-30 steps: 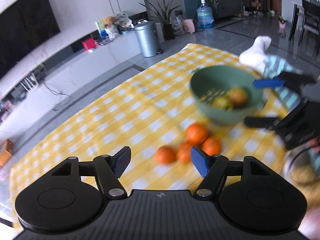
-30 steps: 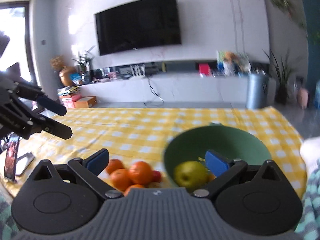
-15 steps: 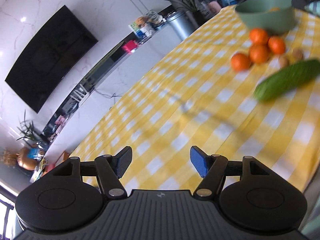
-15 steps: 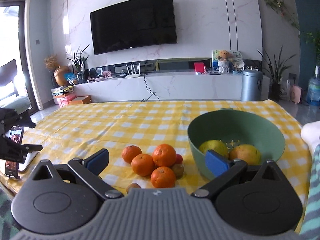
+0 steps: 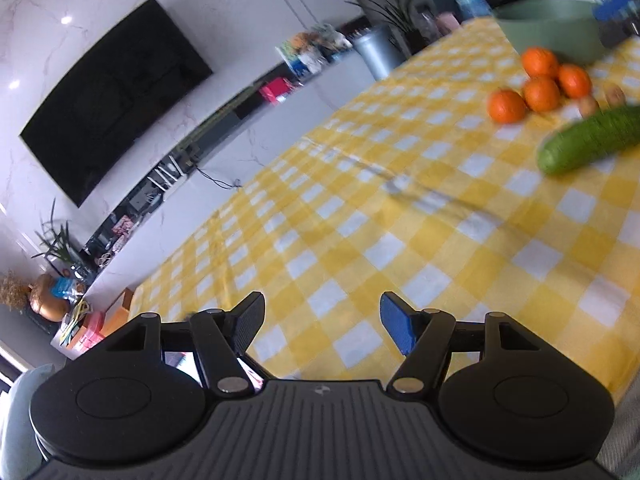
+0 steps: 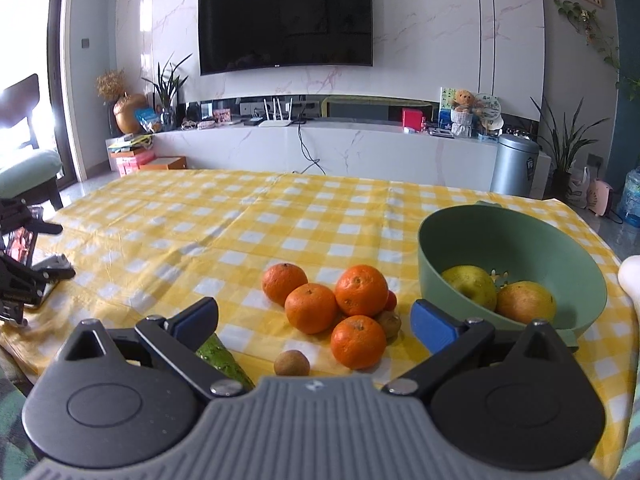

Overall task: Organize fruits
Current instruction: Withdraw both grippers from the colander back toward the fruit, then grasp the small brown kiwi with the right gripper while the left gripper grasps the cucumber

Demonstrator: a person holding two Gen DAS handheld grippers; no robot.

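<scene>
Both tongs gape empty: right tongs (image 6: pixel 314 316) face the oranges (image 6: pixel 360 290) piled on the table (image 6: pixel 240 224) beside the green bowl (image 6: pixel 440 256); next, I'd guess, closing on one, left tongs (image 5: pixel 322 322) idle

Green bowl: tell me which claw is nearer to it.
Right. The right claw hangs open just short of the green bowl, its blue finger beside the wall. The left claw is open far back across the table, past the oranges and cucumber.
</scene>
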